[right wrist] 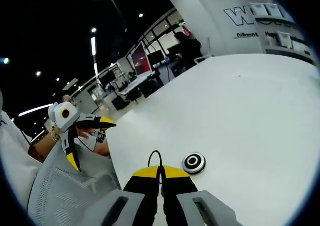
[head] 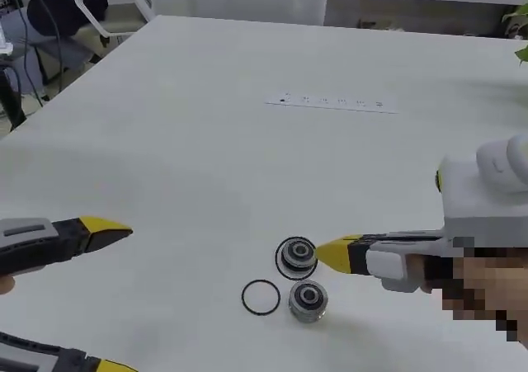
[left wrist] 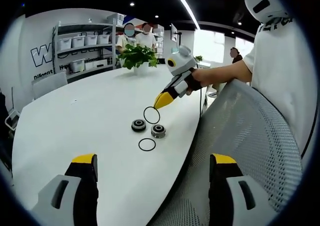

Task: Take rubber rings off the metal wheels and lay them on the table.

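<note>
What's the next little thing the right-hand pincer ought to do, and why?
Probably lower the right gripper to a bare patch of the table beside the loose ring and open it. Its jaws are shut on a rubber ring, held up off the table near the metal wheels, so that ring is not yet laid down.

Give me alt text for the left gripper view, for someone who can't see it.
The right hand-held gripper pinches a black rubber ring just above two metal wheels on a white table. A second ring lies flat beside them; the left hand-held gripper stands wide open in the foreground.
</note>
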Motion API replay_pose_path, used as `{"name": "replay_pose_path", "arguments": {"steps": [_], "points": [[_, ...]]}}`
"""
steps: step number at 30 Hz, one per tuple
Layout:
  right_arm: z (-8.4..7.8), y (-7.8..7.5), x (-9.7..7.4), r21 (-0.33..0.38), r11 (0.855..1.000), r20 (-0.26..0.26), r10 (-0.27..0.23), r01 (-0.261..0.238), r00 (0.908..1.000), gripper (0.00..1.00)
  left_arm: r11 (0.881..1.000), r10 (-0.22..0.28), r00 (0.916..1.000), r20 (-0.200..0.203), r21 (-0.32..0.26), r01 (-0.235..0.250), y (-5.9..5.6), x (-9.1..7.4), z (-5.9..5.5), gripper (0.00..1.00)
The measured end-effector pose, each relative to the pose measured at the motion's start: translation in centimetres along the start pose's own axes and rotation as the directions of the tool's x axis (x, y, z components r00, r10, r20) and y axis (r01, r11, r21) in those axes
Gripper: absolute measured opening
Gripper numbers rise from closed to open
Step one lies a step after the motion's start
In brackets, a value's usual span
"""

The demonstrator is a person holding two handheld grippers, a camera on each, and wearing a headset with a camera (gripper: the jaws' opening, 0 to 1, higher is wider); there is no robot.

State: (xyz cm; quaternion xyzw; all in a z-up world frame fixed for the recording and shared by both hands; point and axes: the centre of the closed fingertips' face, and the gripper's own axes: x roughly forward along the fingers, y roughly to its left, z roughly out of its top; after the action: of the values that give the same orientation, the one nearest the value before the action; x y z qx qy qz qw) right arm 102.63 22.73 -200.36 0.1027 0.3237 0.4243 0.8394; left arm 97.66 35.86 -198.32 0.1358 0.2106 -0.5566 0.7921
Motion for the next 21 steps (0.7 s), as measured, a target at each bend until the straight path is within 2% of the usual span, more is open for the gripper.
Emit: {"name": "replay_pose_path", "arguments": {"steps": [10,14,21], "points": [[0.3,0.9,0.5,-0.03,0.999,0.0,0.017,-0.017,0.9999,0.0,1.0,0.001,1.0,0.003,-0.012,-0.001,-0.1,0.3,-0.1,0.9],[0.0,1.3,0.8,-0.048,0.998,-0.017,0.027,-0.028,0.9995,0.0,1.0,0.015,0.9998,-0.014,-0.003,-0.015,0.1,0.3,-0.4,0.89],[-0.7,2.0,1.5,-0.078,0.996,-0.049,0.038,-0.042,0.9981,0.0,0.999,0.028,0.9996,0.006,-0.018,-0.027,0.3,0.2,-0.1,0.89]]}}
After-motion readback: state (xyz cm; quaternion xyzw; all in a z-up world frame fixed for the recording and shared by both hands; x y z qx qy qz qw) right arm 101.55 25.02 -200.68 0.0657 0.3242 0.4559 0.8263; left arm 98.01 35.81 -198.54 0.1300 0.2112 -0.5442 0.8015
